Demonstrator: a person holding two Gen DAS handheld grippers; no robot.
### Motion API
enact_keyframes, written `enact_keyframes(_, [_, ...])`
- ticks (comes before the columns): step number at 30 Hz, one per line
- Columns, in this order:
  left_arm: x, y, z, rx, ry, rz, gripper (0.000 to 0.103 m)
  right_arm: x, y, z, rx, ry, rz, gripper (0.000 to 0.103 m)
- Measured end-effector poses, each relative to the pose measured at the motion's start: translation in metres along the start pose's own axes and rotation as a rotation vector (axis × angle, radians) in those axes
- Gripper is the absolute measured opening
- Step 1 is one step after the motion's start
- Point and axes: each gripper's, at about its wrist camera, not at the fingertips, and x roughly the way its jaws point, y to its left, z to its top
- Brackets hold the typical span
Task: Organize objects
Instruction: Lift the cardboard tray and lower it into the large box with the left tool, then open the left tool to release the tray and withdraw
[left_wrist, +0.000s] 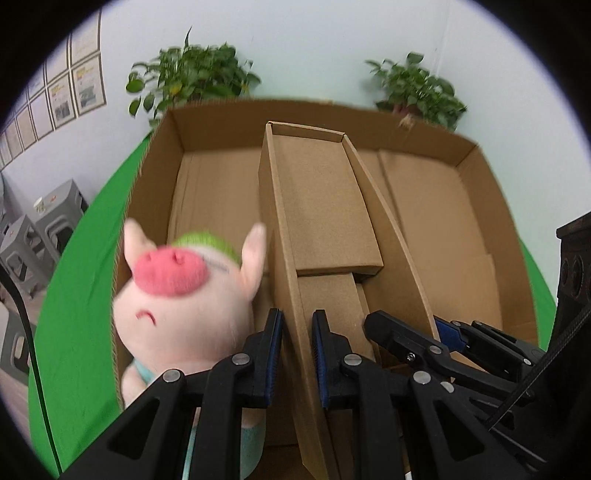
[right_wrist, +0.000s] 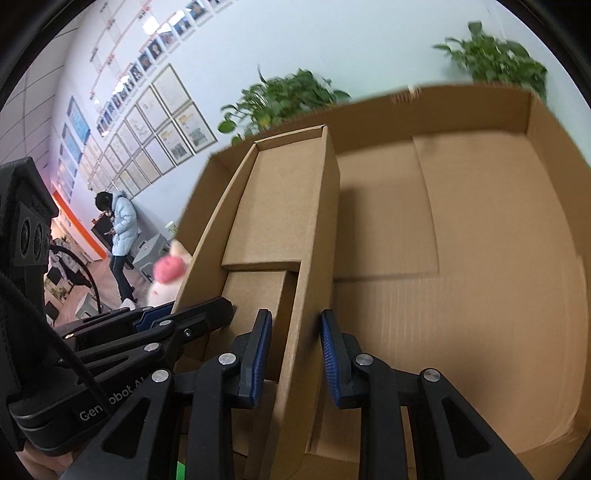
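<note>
A small open cardboard box (left_wrist: 317, 206) sits inside a large shallow cardboard tray (left_wrist: 443, 206). My left gripper (left_wrist: 297, 354) straddles the small box's left wall, its blue pads close to the wall on either side. My right gripper (right_wrist: 295, 354) straddles the same box's (right_wrist: 280, 206) right wall in the same way; it also shows in the left wrist view (left_wrist: 410, 332). A pink plush pig (left_wrist: 177, 295) with a red snout lies in the tray left of the small box, beside my left gripper. Only its head shows in the right wrist view (right_wrist: 168, 275).
The tray (right_wrist: 480, 258) rests on a green cloth (left_wrist: 81, 295). Two potted plants (left_wrist: 192, 77) (left_wrist: 417, 88) stand behind it by the wall. Grey stools (left_wrist: 44, 229) stand at the left. A person in a light blue coat (right_wrist: 122, 236) stands far off.
</note>
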Motion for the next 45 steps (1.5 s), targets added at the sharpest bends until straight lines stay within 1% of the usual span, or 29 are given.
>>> enact_keyframes(1, [0.004,0.001,-0.001,0.000,0.011,0.002,0.015,0.005,-0.001,-0.003,0.006,0.009,-0.002,0.023])
enact_keyframes(4, [0.006,-0.001,-0.005,0.028,0.003,0.021,0.015,0.017,-0.002,-0.011,0.020,0.013,-0.006,0.022])
enact_keyframes(9, [0.003,0.004,-0.004,-0.002,0.018,0.019,0.015,0.023,-0.002,-0.015,0.033,0.009,-0.013,0.020])
enact_keyframes(12, [-0.004,0.005,-0.009,-0.003,0.021,-0.003,0.023,0.024,0.002,-0.019,0.008,0.021,-0.047,0.015])
enact_keyframes(13, [-0.009,0.006,-0.011,-0.001,0.012,-0.010,0.021,0.025,0.002,-0.021,0.010,0.028,-0.047,0.015])
enact_keyframes(15, [-0.018,0.006,-0.015,0.005,-0.006,-0.013,0.020,0.033,0.002,-0.027,0.009,0.058,-0.100,0.012])
enact_keyframes(16, [-0.022,0.007,-0.016,0.007,-0.013,-0.014,0.020,0.038,0.002,-0.029,0.014,0.071,-0.101,0.010])
enact_keyframes(17, [-0.028,0.007,-0.018,0.009,-0.024,-0.014,0.020,0.041,0.002,-0.031,0.015,0.080,-0.103,0.013])
enact_keyframes(19, [-0.040,0.010,-0.022,0.010,-0.052,-0.009,0.020,0.043,0.012,-0.034,-0.018,0.064,-0.155,0.013])
enact_keyframes(21, [-0.052,0.015,-0.028,0.008,-0.080,0.003,0.020,0.045,0.018,-0.033,-0.034,0.062,-0.184,0.013])
enact_keyframes(24, [-0.064,0.020,-0.032,0.005,-0.113,0.024,0.020,0.050,0.017,-0.031,-0.015,0.069,-0.175,0.016])
enact_keyframes(28, [-0.070,0.028,-0.037,-0.009,-0.137,0.037,0.021,0.052,0.016,-0.028,-0.019,0.073,-0.160,0.016])
enact_keyframes(31, [-0.073,0.030,-0.041,-0.012,-0.158,0.056,0.021,0.041,0.018,-0.026,-0.025,0.049,-0.147,0.018])
enact_keyframes(33, [-0.078,0.028,-0.044,-0.003,-0.185,0.071,0.022,0.019,0.014,-0.027,-0.047,0.005,-0.163,0.031])
enact_keyframes(35, [-0.085,0.025,-0.049,0.010,-0.232,0.089,0.035,-0.001,0.014,-0.028,-0.074,-0.038,-0.158,0.071])
enact_keyframes(36, [-0.089,0.023,-0.051,0.015,-0.259,0.099,0.050,-0.012,0.013,-0.030,-0.087,-0.061,-0.156,0.080])
enact_keyframes(37, [-0.095,0.019,-0.056,0.021,-0.304,0.117,0.069,-0.022,0.012,-0.034,-0.097,-0.077,-0.159,0.093])
enact_keyframes(38, [-0.100,0.017,-0.059,0.024,-0.337,0.132,0.077,-0.033,0.011,-0.041,-0.106,-0.088,-0.166,0.100])
enact_keyframes(39, [-0.107,0.012,-0.066,0.029,-0.401,0.161,0.084,-0.043,0.007,-0.047,-0.110,-0.091,-0.170,0.102])
enact_keyframes(40, [-0.111,0.008,-0.071,0.035,-0.437,0.174,0.084,-0.050,0.002,-0.052,-0.107,-0.086,-0.169,0.102])
enact_keyframes(42, [-0.114,0.001,-0.076,0.048,-0.453,0.177,0.084,-0.065,-0.006,-0.066,-0.086,-0.090,-0.169,0.102])
enact_keyframes(45, [-0.114,-0.008,-0.080,0.043,-0.447,0.163,0.084,-0.091,-0.017,-0.088,-0.072,-0.139,-0.200,0.102])
